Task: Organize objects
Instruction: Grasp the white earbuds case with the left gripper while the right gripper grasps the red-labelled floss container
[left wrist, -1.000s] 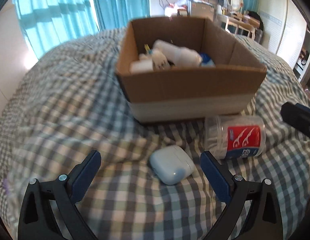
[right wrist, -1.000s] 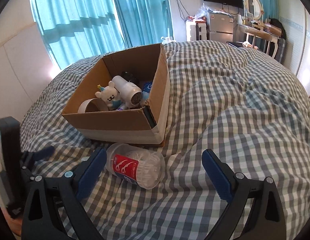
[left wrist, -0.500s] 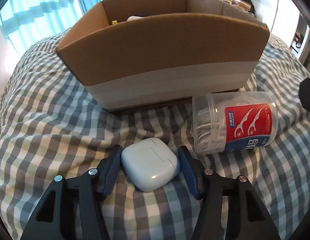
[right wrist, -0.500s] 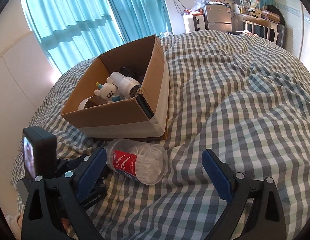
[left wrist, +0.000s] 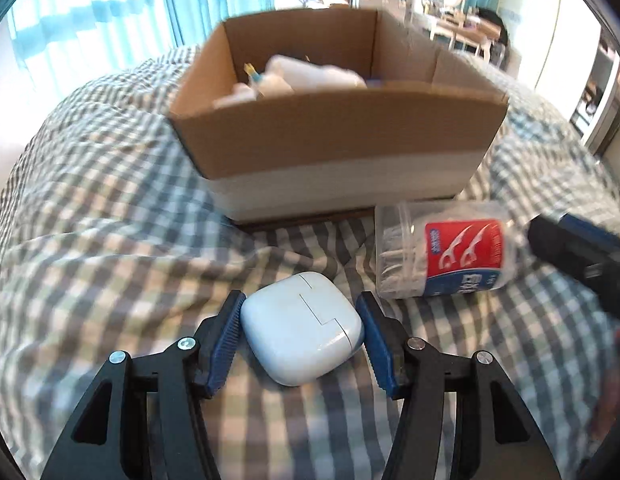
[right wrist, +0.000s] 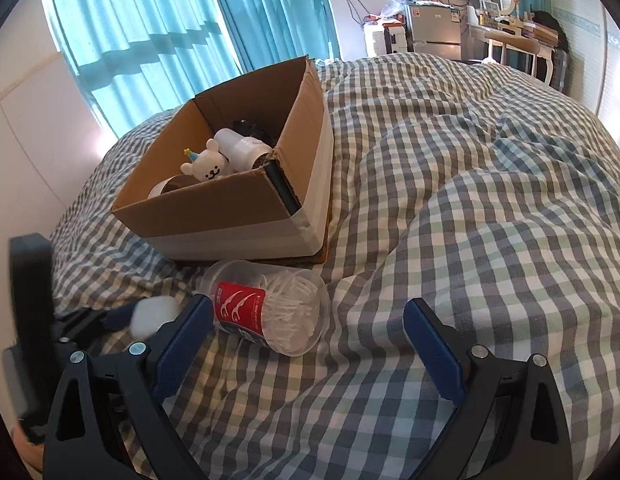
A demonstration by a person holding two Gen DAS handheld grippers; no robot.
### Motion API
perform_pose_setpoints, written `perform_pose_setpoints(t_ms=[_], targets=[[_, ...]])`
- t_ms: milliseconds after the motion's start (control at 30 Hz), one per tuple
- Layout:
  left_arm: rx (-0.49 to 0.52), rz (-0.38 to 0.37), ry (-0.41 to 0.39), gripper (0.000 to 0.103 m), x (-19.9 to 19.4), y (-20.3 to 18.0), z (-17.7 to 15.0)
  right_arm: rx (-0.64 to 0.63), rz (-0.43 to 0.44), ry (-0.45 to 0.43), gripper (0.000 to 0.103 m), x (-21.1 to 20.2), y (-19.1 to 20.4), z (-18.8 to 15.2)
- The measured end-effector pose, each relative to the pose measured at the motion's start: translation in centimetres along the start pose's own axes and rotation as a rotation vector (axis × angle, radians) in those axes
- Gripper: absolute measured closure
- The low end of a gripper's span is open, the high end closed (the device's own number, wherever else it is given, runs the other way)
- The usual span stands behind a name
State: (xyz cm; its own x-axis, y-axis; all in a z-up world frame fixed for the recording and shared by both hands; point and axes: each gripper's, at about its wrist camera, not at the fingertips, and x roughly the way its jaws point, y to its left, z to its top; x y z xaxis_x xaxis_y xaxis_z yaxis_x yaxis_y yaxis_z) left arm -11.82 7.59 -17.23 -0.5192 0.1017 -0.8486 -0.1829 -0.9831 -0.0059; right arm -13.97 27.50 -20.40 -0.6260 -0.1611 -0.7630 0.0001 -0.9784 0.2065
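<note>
A pale blue-white earbud case (left wrist: 300, 330) sits between the blue pads of my left gripper (left wrist: 301, 300), which is shut on its two sides just above the checked duvet. To its right a clear floss-pick jar (left wrist: 437, 252) with a red label lies on its side in front of the cardboard box (left wrist: 337, 148). In the right wrist view my right gripper (right wrist: 308, 304) stands open over the jar (right wrist: 270, 304), whose near end lies by the left finger. The box (right wrist: 230, 216) holds a white bear toy (right wrist: 208, 162), a white bottle and a tape roll.
The checked duvet (right wrist: 489, 208) bulges in soft folds to the right of the box. Turquoise curtains hang behind the bed, with a dressing table and a fridge at the back right. A finger of the right gripper (left wrist: 577, 248) reaches in at the left wrist view's right edge.
My left gripper came down around the earbud case and shut on it, then drew back and up with it, so the box's inside shows again. The right gripper barely moved.
</note>
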Motion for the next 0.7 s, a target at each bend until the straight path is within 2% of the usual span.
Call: perform_pose_setpoints(t_ms=[233,300,533,700], targets=[[-0.054,0.010,-0.051,0.045,-2.7,3.0,0.4,-0.035,-0.030,0.024,0.006,0.7,1.5,-0.1],[-0.052,0.019,-0.062,0.045,-2.7,3.7,1.5,-0.045,-0.028,0.032,0.006,1.3,2.3,0.0],[-0.030,0.083,-0.080,0.045,-2.0,5.5,2.2,-0.077,-0.076,0.075,0.007,3.6,5.0,-0.1],[-0.082,0.085,-0.078,0.045,-1.6,7.8,2.5,-0.080,-0.129,0.091,0.007,5.0,5.8,-0.2]])
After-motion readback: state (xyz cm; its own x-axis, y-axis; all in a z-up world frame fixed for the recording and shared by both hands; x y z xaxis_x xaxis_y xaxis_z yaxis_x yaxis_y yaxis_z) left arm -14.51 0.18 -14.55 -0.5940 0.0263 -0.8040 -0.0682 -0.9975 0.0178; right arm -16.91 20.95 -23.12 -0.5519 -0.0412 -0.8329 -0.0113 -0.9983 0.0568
